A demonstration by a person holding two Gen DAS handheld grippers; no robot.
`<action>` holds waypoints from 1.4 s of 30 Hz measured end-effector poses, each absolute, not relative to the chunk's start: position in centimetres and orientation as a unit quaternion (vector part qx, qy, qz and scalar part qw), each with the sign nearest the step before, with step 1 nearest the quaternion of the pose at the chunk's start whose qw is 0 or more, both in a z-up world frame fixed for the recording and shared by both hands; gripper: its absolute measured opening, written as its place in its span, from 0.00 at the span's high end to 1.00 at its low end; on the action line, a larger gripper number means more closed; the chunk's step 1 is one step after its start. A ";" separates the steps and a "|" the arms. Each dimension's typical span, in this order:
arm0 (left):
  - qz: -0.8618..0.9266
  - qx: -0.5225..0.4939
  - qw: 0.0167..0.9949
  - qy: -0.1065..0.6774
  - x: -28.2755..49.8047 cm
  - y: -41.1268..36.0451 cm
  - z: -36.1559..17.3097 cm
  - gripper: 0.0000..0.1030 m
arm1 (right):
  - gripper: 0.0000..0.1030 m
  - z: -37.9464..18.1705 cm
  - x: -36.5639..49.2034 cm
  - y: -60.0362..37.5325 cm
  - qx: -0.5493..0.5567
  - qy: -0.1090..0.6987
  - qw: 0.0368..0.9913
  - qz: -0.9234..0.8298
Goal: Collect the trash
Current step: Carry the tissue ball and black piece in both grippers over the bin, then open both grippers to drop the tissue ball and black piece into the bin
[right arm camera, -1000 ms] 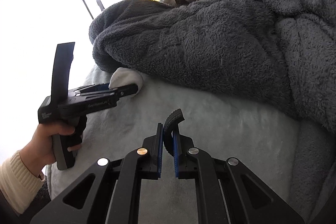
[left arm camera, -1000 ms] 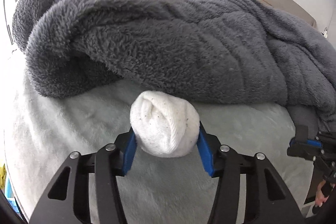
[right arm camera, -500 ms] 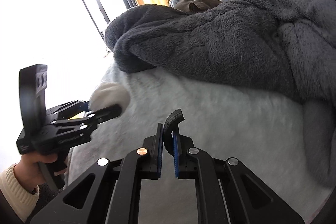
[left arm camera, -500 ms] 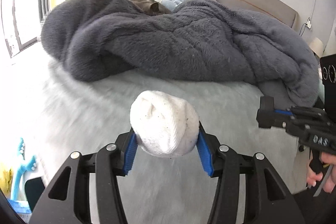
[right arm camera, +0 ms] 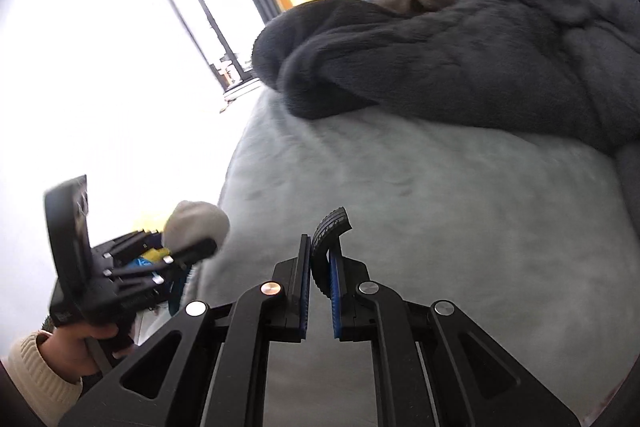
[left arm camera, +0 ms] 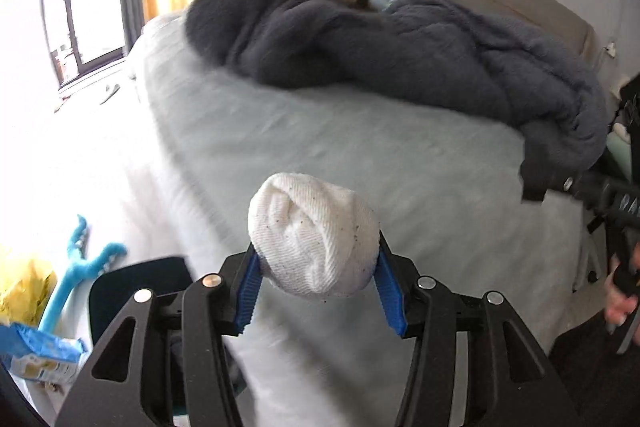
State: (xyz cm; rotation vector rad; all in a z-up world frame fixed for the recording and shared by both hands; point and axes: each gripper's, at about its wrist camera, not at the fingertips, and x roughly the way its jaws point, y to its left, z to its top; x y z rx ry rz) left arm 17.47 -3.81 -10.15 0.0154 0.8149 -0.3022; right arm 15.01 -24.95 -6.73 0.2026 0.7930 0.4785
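A white balled-up cloth [left arm camera: 312, 235], speckled with dark lint, sits clamped between the blue pads of my left gripper [left arm camera: 316, 257], which is held over the near left edge of the bed. From the right wrist view the same gripper [right arm camera: 188, 251] and white ball [right arm camera: 196, 223] appear at lower left, held by a hand in a cream sleeve. My right gripper [right arm camera: 320, 253] is shut on a small curved black ribbed strip [right arm camera: 330, 223] that sticks up past its fingertips. In the left wrist view the right gripper [left arm camera: 536, 187] shows at the right edge.
A rumpled dark grey fleece blanket [left arm camera: 400, 47] covers the far half of the pale bed sheet [left arm camera: 360, 147]. Left of the bed on the floor lie a blue toy [left arm camera: 80, 267], a yellow bag [left arm camera: 24, 287], a blue packet [left arm camera: 36, 347] and a dark teal object [left arm camera: 136, 291]. A bright window stands beyond.
Both grippers have drawn back from the grey blanket toward the bed's near left edge, each keeping its hold. The floor items left of the bed have come into view.
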 end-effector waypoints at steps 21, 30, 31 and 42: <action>-0.026 -0.065 0.882 0.466 17.6 10.5 -15.6 0.47 | 0.92 -7.5 16.8 -7.2 0.024 0.396 0.852 0.342; -0.006 -0.075 0.840 0.538 17.9 14.2 -19.6 0.46 | 0.92 -8.7 18.5 -1.3 0.012 0.415 0.827 0.379; -0.004 -0.078 0.836 0.543 17.8 14.7 -19.9 0.44 | 0.92 -9.0 18.5 -0.6 0.010 0.418 0.824 0.382; 0.011 -0.129 0.834 0.537 15.6 19.6 -18.8 0.21 | 0.92 -11.8 19.1 4.7 -0.004 0.455 0.798 0.395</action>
